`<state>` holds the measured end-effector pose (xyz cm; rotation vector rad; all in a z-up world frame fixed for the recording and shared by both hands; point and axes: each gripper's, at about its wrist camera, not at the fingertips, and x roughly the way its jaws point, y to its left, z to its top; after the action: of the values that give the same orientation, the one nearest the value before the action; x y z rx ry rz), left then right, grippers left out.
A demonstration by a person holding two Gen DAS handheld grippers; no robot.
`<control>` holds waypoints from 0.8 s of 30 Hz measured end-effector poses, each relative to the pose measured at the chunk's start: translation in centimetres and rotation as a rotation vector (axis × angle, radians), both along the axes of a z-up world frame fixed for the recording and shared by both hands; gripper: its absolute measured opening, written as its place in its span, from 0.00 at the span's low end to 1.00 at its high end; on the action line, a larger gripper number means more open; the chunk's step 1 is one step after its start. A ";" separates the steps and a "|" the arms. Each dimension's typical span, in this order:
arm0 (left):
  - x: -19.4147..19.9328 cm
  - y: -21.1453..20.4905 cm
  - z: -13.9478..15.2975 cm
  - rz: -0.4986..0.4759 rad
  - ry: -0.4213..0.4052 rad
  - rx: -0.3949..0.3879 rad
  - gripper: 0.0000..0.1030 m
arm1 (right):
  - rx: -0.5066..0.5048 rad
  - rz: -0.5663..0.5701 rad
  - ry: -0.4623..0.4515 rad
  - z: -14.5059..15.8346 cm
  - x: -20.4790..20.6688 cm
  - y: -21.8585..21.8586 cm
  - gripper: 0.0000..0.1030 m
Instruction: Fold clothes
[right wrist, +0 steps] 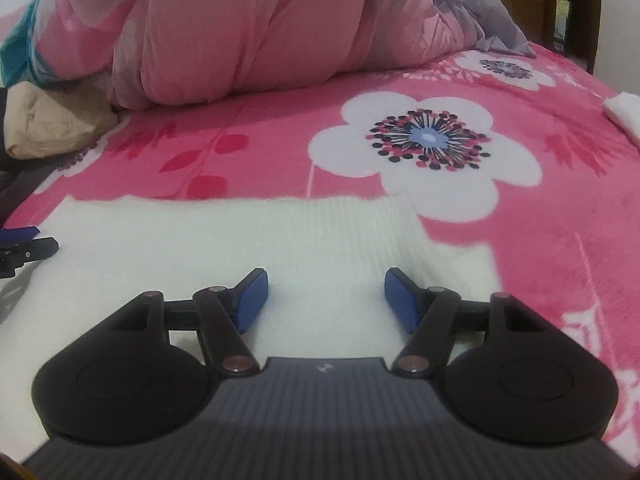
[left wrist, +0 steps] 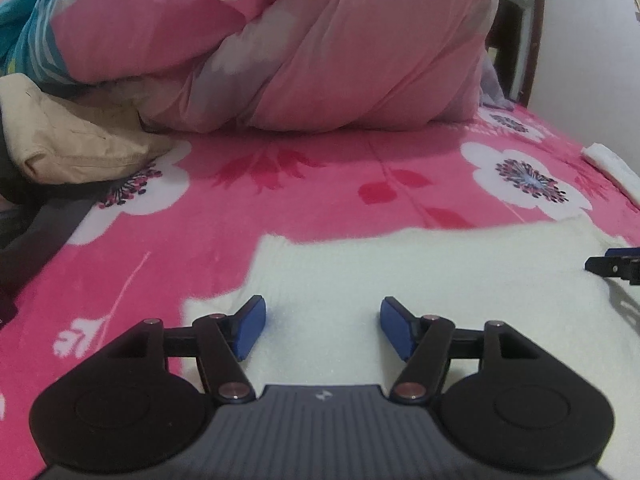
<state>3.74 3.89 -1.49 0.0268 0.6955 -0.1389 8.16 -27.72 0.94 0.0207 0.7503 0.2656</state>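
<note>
1. Two grippers sit low over one white knit garment (left wrist: 400, 280) that lies flat on the pink flowered bed cover (left wrist: 320, 176). The garment spreads directly under and ahead of both of them, its long axis running side to side across both views.
2. The left gripper (left wrist: 322, 328) is over the garment's left part. The cloth's left edge and a stepped corner lie just beyond its left finger, and the far edge lies straight ahead.
3. The right gripper (right wrist: 326, 300) is over the garment's right part. A ribbed band (right wrist: 384, 232), seemingly a hem or cuff, runs ahead and to the right of it, and the right edge falls just past its right finger.
4. Each gripper shows at the rim of the other's view, so they stand side by side, each nearer its own end of the cloth. Neither end favours the opposite hand.
5. Both grippers are spread wide, blue pads (right wrist: 252, 300) well apart, with nothing between them. Whether the fingertips rest on the knit or hang just above it I cannot tell.
6. My judgement is that the coming fold turns on each gripper taking the edge on its own side, and no edge is pinched yet.
7. A bunched pink quilt (left wrist: 320, 48) and a beige garment (left wrist: 76, 140) lie at the far side of the bed, well apart from the white one.
</note>
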 end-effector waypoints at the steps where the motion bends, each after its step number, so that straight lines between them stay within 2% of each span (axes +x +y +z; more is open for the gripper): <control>1: 0.0 0.0 0.4 0.003 -0.004 -0.006 0.63 | -0.002 -0.010 -0.017 0.6 -0.2 0.0 0.63; 4: 0.2 -0.9 1.7 -0.029 -0.029 -0.013 0.63 | 0.000 -0.041 -0.099 2.8 -1.0 0.0 0.63; 7: 1.1 -2.6 1.6 -0.071 -0.025 0.027 0.67 | -0.036 -0.084 -0.124 2.5 -0.5 -0.5 0.63; 10: 2.3 -3.3 -0.2 -0.068 0.025 0.055 0.67 | -0.113 -0.104 -0.030 -1.6 0.9 -1.2 0.67; 11: 2.7 -3.4 -0.8 -0.064 0.042 0.059 0.67 | -0.112 -0.098 -0.038 -2.2 0.9 -1.4 0.68; 14: 2.5 -3.4 -0.1 -0.060 0.043 0.059 0.67 | -0.123 -0.090 -0.050 -0.7 0.4 -1.2 0.68; 18: 0.6 -3.1 2.4 -0.070 -0.002 0.032 0.67 | -0.054 -0.086 -0.111 2.5 -2.5 -1.1 0.68; 20: -1.0 -3.7 3.3 -0.115 -0.022 0.036 0.68 | -0.010 -0.056 -0.144 3.8 -4.8 -0.5 0.68; 22: -2.6 -4.5 3.7 -0.170 -0.030 0.045 0.69 | 0.025 -0.020 -0.150 4.0 -6.8 0.3 0.68; 24: -4.1 -5.9 3.0 -0.227 -0.019 0.065 0.69 | 0.028 0.005 -0.136 2.9 -8.3 1.5 0.68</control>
<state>-0.40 -1.99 1.46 0.1700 0.6764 -0.3334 -0.15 -26.27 3.88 0.0274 0.6115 0.2795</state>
